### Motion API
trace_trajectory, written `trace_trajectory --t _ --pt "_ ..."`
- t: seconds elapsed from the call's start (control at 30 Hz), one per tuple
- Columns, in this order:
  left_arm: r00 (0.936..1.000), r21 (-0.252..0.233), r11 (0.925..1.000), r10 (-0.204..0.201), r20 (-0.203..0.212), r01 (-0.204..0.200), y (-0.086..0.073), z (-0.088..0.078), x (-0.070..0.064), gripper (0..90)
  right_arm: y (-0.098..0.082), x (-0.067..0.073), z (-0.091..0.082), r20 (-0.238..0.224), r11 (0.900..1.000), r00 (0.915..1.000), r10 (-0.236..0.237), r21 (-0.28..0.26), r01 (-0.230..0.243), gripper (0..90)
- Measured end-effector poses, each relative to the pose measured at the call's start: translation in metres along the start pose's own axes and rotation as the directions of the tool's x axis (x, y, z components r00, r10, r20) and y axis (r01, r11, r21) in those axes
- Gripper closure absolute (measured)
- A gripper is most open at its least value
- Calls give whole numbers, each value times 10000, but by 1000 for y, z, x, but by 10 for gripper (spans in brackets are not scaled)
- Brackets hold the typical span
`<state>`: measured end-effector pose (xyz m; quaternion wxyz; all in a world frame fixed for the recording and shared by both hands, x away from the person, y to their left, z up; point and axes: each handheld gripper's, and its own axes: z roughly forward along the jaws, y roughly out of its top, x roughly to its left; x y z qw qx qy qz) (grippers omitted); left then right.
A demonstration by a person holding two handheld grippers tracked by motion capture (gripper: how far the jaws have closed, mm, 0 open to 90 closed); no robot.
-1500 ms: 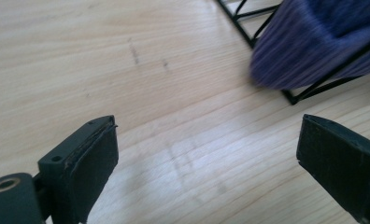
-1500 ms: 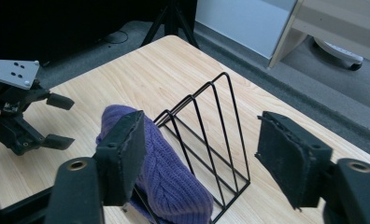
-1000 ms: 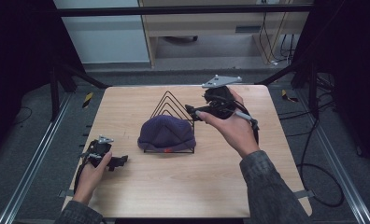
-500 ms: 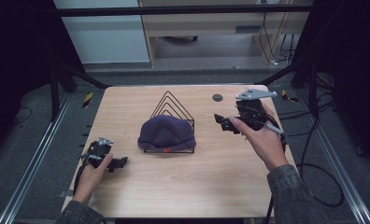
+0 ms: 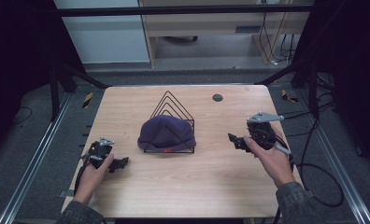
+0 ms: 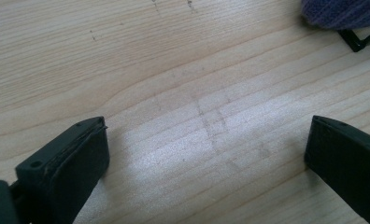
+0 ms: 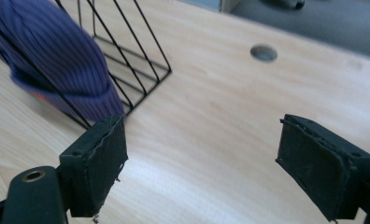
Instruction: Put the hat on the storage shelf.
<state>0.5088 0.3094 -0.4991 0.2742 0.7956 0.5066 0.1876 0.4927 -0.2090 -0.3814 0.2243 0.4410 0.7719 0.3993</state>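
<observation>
A purple knitted beanie [image 5: 167, 133] is draped over the front of a black wire rack [image 5: 170, 108] that stands near the middle of the wooden tabletop [image 5: 183, 186]. A small orange tag shows at the hat's lower edge.

The left tongs [image 5: 122, 162] rest low on the tabletop at its left side, well apart from the beanie, with the jaws spread wide and only bare wood between them (in the left gripper view a corner of the purple knit [image 6: 342, 11] and a bit of the rack's black base sit at the upper right).

The right tongs [image 5: 234, 141] are held by the person's right hand [image 5: 272, 156] to the right of the rack, apart from it, jaws pointing towards the hat. Their jaws stand wide, having just closed in a little, and nothing lies between them. In the right gripper view the beanie [image 7: 57, 60] hangs on the rack wires [image 7: 127, 56] at upper left, beyond the left jaw, and a round hole [image 7: 263, 52] in the tabletop lies farther off.
</observation>
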Motion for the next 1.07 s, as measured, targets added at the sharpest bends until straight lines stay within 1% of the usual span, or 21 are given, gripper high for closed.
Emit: trace_trajectory --t 0.17,0.23,0.3,0.37,0.47,0.5,0.53,0.57,0.7,0.73,0.77,0.8,0.83,0.9,0.97,1.0,1.03,1.07 --pt "10000 4 10000 4 42 -4 0 0 -1 0 -27 -2 12 -66 9984 9991 424 382 -421 156" --pt "10000 13 10000 26 56 -26 0 0 -1 0 -38 -2 17 -46 9975 9989 463 535 -460 155" --pt "10000 12 10000 39 69 -39 0 0 -1 0 -51 -1 24 -51 9948 9981 606 827 -600 152" --pt "10000 4 10000 57 65 -57 0 0 -2 0 -60 -2 29 -41 9931 9979 652 981 -645 149" --pt "9999 -11 10000 76 73 -76 0 0 -3 0 -77 -3 38 30 9875 9951 984 1237 -980 146" --pt "9999 1 9999 102 110 -102 0 0 -3 0 -81 -3 40 73 9861 9944 1059 1280 -1059 146" --pt "9999 1 9999 102 110 -102 0 0 -3 0 -81 -3 40 73 9861 9944 1059 1280 -1059 146" --pt "9999 -34 10000 58 101 -57 0 1 -3 0 -89 -3 45 101 9818 9924 1227 1446 -1229 146" --pt "9999 1 10000 100 109 -100 0 0 -3 0 -102 -1 53 268 9786 9931 1142 1691 -1171 135" --pt "9999 2 9999 102 108 -102 0 0 -3 0 -105 0 55 308 9748 9915 1267 1812 -1302 124" --pt "9999 1 9999 102 109 -102 0 0 -3 0 -108 2 57 292 9743 9908 1324 1797 -1355 109" --pt "9999 -26 10000 75 110 -74 0 0 -3 0 -110 3 57 393 9785 9924 1169 1665 -1219 107" --pt "9999 -21 10000 83 131 -82 0 0 -4 0 -110 5 58 509 9795 9933 1034 1683 -1106 102" --pt "9999 -38 10000 82 125 -81 0 1 -4 0 -111 8 59 600 9817 9950 800 1685 -891 89" --pt "9998 -28 9999 134 128 -134 1 1 -4 0 -115 13 60 837 9860 9951 527 1537 -651 62" --pt "9997 19 9998 180 136 -180 1 0 -4 0 -116 15 61 867 9876 9944 610 1390 -728 46" --pt "9997 16 9998 177 161 -178 1 1 -5 0 -117 15 62 897 9890 9944 554 1315 -670 37" --pt "9997 13 9998 186 174 -186 1 1 -5 0 -116 16 63 888 9886 9943 597 1329 -712 31"
